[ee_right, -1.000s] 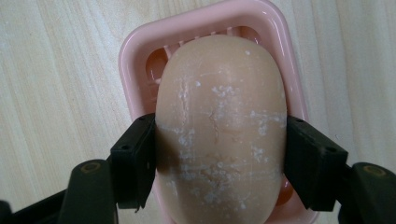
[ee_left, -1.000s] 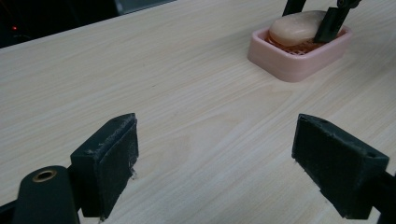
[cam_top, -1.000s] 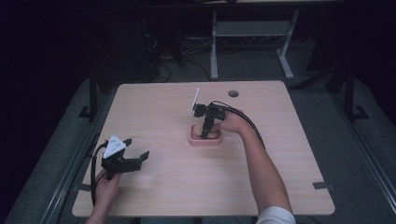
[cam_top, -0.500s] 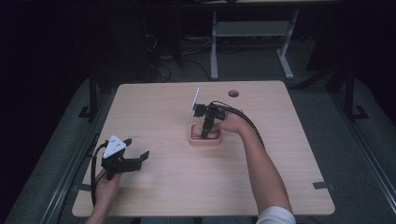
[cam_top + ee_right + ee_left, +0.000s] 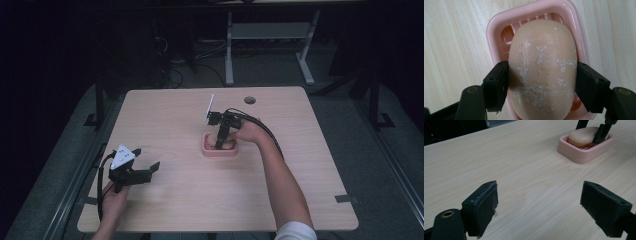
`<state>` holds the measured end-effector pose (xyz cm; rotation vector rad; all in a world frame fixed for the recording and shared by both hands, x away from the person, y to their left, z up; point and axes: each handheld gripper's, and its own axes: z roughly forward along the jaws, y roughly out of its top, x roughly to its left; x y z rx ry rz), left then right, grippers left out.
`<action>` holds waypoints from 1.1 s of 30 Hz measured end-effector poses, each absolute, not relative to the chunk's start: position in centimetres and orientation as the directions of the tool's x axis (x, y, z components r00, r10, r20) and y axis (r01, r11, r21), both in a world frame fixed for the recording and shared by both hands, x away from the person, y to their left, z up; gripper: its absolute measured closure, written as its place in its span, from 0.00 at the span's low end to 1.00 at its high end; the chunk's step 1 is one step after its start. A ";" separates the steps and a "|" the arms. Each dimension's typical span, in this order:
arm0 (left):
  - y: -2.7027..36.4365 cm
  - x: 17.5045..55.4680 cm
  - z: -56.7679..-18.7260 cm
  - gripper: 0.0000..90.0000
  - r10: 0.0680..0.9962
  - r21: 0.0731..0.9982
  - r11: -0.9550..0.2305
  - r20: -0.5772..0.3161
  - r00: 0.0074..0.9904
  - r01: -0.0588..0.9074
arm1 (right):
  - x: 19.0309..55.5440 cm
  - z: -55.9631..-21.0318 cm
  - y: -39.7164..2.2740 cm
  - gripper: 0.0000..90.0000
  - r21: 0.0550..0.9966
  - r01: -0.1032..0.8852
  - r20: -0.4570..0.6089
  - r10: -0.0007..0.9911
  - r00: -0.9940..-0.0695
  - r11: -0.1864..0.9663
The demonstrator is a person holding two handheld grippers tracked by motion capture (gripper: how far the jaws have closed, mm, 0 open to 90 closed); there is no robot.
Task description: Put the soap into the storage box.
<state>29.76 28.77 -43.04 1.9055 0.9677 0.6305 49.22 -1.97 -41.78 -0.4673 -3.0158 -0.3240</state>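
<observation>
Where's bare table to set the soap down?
Bare wood runs between the left tongs and the dish, along the near edge of the table, and right of the right forearm. The far left corner is bare too. The crowded spot is mid-table: right tongs on the soap in the dish.

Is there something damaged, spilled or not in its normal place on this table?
Nothing is spilled or askew. The soap bar sits in the pink soap dish, with the right tongs closed on its sides. One small oddity: white flecks and scuffs mark its top. The left tongs are open above bare table.
</observation>
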 end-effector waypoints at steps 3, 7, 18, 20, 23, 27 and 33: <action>28.8 29.8 -43.1 0.16 0.823 0.876 -0.305 0.045 0.566 0.374 | 49.2 -41.7 -2.1 0.33 0.206 0.310 0.104 0.295 -0.950 0.928; 28.8 29.7 -43.0 0.16 0.822 0.874 -0.310 0.049 0.567 0.374 | 49.1 -41.4 -2.3 0.30 0.214 0.318 0.106 0.301 -0.948 0.924; 28.8 29.7 -43.0 0.16 0.822 0.874 -0.310 0.049 0.567 0.374 | 48.6 -40.1 -3.6 0.29 0.259 0.347 0.100 0.332 -0.938 0.902; 28.7 29.7 -43.0 0.16 0.822 0.874 -0.311 0.049 0.568 0.374 | 48.3 -40.0 -3.9 0.29 0.260 0.352 0.103 0.337 -0.936 0.899; 28.7 29.7 -43.0 0.16 0.822 0.873 -0.311 0.050 0.568 0.374 | 48.2 -40.0 -4.2 0.29 0.266 0.352 0.101 0.338 -0.936 0.897; 28.7 29.7 -43.1 0.16 0.821 0.874 -0.310 0.049 0.568 0.373 | 47.8 -39.8 -4.8 0.28 0.286 0.356 0.098 0.342 -0.934 0.890; 28.7 29.8 -43.1 0.16 0.821 0.875 -0.311 0.050 0.569 0.372 | 47.5 -39.3 -5.4 0.27 0.296 0.359 0.092 0.348 -0.933 0.885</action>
